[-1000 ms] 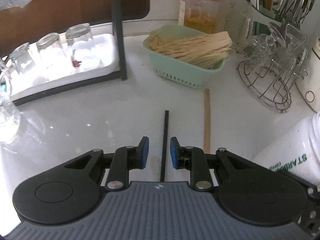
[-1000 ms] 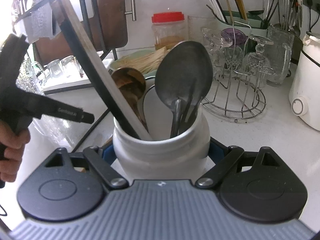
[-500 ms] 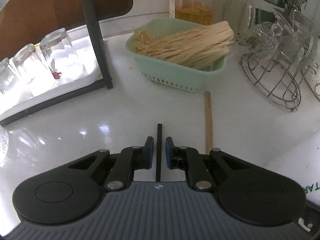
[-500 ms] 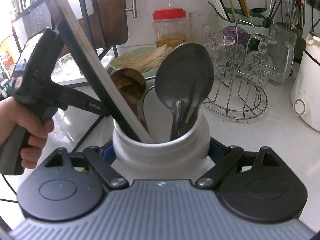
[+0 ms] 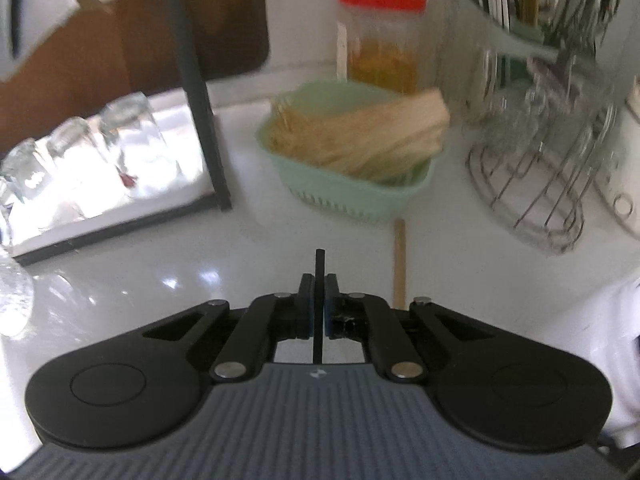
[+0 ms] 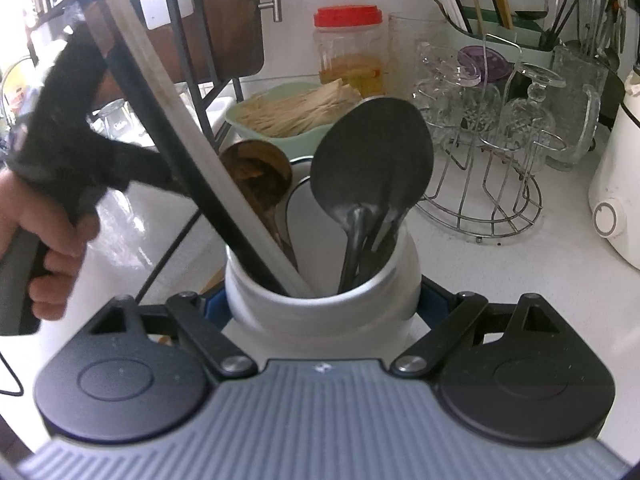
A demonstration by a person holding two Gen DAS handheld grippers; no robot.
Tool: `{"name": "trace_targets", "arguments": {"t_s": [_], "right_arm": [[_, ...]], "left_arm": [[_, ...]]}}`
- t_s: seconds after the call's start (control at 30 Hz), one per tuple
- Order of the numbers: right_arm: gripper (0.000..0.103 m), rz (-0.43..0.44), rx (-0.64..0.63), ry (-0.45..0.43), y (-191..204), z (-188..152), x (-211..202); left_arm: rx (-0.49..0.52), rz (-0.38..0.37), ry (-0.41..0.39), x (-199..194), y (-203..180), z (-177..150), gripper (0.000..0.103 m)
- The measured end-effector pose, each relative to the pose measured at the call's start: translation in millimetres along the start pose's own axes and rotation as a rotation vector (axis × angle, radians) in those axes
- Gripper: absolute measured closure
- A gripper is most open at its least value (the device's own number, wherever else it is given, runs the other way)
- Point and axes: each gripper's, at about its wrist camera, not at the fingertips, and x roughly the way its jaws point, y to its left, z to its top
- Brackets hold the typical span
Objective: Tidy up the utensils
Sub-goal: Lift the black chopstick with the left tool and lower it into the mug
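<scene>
Left claw [image 5: 319,300] had just pinched shut on the black chopstick [image 5: 319,268], its tip poking out a bit past the pads, and the brown chopstick [image 5: 399,264] lay on the worktop [image 5: 248,264] just right of that claw. Right claw [image 6: 320,304] sat clamped around the white jar [image 6: 320,308], which held a big spoon [image 6: 372,160], a wooden spoon [image 6: 256,168] and a long flat stick. My take: lift the chopstick straight, keep the squeeze firm since it's thin and could swivel, then tilt it tip-down into the gap in the jar beside the spoons. Keep the jar steady, and don't knock the green basket [image 5: 352,192] ahead.
</scene>
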Motion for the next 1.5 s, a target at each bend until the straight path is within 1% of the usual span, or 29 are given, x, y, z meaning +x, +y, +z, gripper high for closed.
{"name": "trace_targets", "arguments": {"t_s": [0.07, 0.27, 0.37, 0.47, 0.57, 0.7, 0.77, 0.87, 0.93, 1.1, 1.37, 1.5], "right_arm": [[0.011, 0.003, -0.006, 0.008, 0.1, 0.9, 0.0], [0.011, 0.016, -0.016, 0.038, -1.0, 4.5, 1.0], [0.011, 0.024, -0.04, 0.036, -0.4, 3.8, 1.7], [0.011, 0.022, -0.029, 0.075, -1.1, 9.7, 3.0], [0.011, 0.024, -0.021, 0.069, -1.7, 7.4, 2.6], [0.011, 0.026, -0.024, 0.06, -1.2, 6.2, 2.4], [0.011, 0.032, -0.028, 0.056, -1.9, 6.0, 1.7], [0.011, 0.031, -0.023, 0.055, -2.8, 5.6, 0.0], [0.011, 0.03, -0.023, 0.045, -2.3, 4.7, -0.6], [0.011, 0.033, -0.024, 0.049, -2.4, 5.7, -0.9], [0.011, 0.032, -0.024, 0.047, -2.0, 5.5, -0.6], [0.011, 0.032, -0.025, 0.046, -1.9, 5.4, -0.6]], "left_arm": [[-0.016, 0.011, -0.03, -15.3, 0.4, 3.3, 0.098], [-0.082, -0.001, -0.1, -70.1, 2.6, 13.9, 0.098], [-0.054, 0.007, -0.125, -97.6, -5.2, 14.0, 0.098], [-0.084, -0.017, -0.135, -122.5, -7.6, 13.5, 0.098], [-0.095, -0.014, -0.154, -143.3, -9.3, 11.1, 0.098], [-0.087, -0.033, -0.195, -165.3, -17.8, 4.2, 0.098], [-0.09, -0.032, -0.214, -172.6, -21.4, 0.2, 0.098], [-0.115, -0.05, -0.22, -184.1, -23.5, -5.1, 0.098], [-0.102, -0.053, -0.236, -189.3, -27.5, -7.2, 0.098], [-0.11, -0.077, -0.26, -198.8, -32.2, -4.5, 0.098], [-0.085, -0.077, -0.344, -219.0, -34.0, 15.1, 0.098], [-0.073, -0.088, -0.382, -231.7, -35.2, 28.1, 0.098]]}}
